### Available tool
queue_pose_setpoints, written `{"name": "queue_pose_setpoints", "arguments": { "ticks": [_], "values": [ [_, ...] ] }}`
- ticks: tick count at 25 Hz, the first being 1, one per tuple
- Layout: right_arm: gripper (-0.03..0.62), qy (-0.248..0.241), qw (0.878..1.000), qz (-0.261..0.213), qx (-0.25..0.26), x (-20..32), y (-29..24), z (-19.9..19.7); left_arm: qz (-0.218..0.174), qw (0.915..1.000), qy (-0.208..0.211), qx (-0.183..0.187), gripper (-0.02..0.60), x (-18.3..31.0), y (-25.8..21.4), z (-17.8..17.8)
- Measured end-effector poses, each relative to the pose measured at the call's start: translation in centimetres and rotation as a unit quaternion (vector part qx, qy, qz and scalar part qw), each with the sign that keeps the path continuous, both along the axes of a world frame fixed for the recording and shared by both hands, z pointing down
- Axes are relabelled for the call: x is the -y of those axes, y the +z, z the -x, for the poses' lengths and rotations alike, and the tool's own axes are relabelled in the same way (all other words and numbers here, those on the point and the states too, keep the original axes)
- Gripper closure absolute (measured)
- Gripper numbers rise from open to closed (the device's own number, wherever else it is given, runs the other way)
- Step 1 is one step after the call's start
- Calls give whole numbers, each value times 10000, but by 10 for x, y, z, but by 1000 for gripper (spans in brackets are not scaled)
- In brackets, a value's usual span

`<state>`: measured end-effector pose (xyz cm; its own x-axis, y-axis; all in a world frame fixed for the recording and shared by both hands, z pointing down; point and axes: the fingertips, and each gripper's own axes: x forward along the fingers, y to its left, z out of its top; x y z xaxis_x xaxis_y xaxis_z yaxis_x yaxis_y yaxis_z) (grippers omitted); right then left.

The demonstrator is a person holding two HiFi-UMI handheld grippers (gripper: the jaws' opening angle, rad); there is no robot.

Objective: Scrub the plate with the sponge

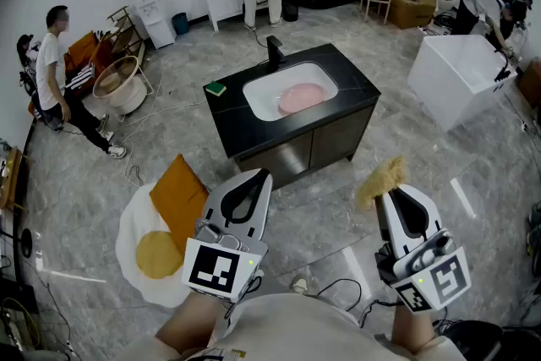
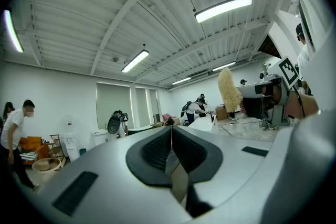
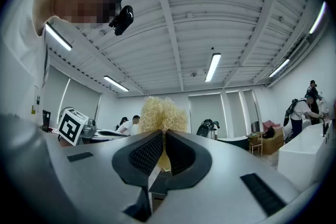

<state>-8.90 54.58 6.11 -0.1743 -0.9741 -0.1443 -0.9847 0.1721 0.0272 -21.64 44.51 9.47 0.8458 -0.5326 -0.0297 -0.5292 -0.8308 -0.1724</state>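
In the head view the sponge (image 1: 382, 179) is held at the right gripper (image 1: 394, 193) tip, well apart from the plate (image 1: 300, 97) in the counter (image 1: 230, 124) sink (image 1: 260, 94); the left gripper (image 2: 171, 132) is seen clenched and empty in the left gripper view, and the sponge pinched between the jaws in the right gripper view.

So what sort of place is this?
Probably a staged studio or test hall, not a home: a black sink cabinet stands alone on grey stone floor, a white boxy tub sits nearby, and strip lights line a ribbed white ceiling.
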Motion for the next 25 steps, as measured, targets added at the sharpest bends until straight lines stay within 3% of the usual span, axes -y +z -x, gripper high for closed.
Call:
{"name": "queue_pose_setpoints", "arguments": {
  "ticks": [18, 25],
  "values": [
    [549, 74, 9999, 119, 75, -12, 11, -16, -102, 9997, 35, 231, 561, -10, 15, -10],
    [549, 55, 9998, 170, 39, -17, 14, -23, -7, 9999, 124, 104, 561, -22, 7, -25]
  ]
}}
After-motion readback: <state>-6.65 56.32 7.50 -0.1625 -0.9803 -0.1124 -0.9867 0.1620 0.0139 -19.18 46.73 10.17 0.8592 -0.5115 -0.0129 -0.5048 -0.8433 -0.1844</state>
